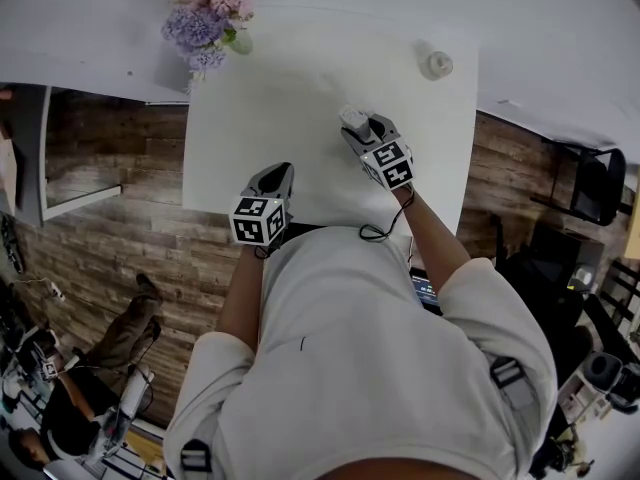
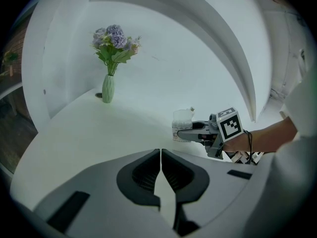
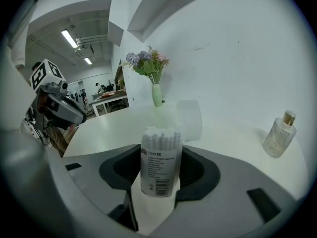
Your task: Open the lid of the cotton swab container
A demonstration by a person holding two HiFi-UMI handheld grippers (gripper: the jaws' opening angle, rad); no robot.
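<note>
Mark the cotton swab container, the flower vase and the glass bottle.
cotton swab container (image 3: 159,168): right gripper view, on its printed label.
flower vase (image 3: 157,96): right gripper view, on the green body.
glass bottle (image 3: 277,139): right gripper view, on the clear body.

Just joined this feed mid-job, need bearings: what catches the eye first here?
The cotton swab container is clamped upright in the right gripper's fingers at mid-table, swab tips showing; a clear cap-like piece lies just behind it. The left gripper is shut and empty near the table's front edge, and a vase of flowers stands at the far left corner.
</note>
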